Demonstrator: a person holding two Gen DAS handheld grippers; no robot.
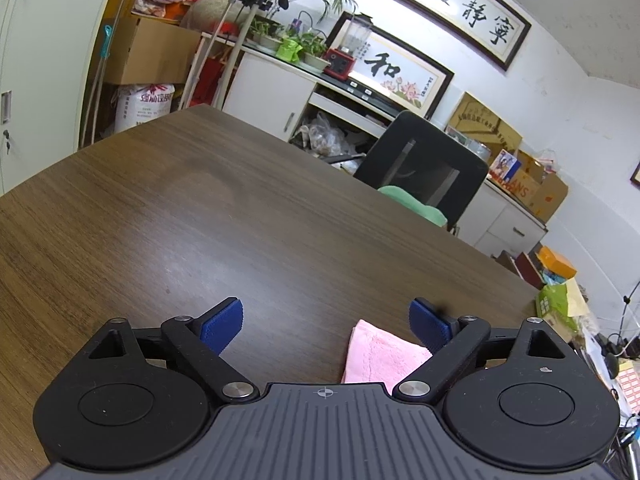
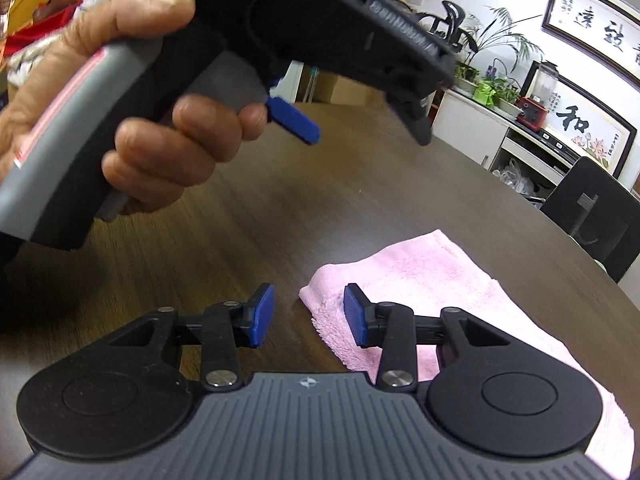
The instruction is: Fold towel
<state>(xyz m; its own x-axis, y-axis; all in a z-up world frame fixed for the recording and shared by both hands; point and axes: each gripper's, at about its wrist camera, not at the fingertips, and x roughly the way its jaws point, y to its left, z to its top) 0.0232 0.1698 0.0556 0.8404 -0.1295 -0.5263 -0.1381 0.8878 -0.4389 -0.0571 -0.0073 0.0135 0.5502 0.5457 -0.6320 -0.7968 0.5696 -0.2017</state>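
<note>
- Pink terry towel (image 2: pixel 436 292) lies on the dark wood-grain worktop (image 1: pixel 200 208), apparently already doubled over; any further fold remains.
- Left gripper (image 1: pixel 326 324) hovers wide open at its corner; right gripper (image 2: pixel 309 314) stands half open and empty at its near edge.
- Bare worktop stretches beyond; the far edge meets a black office chair (image 1: pixel 424 168).
</note>
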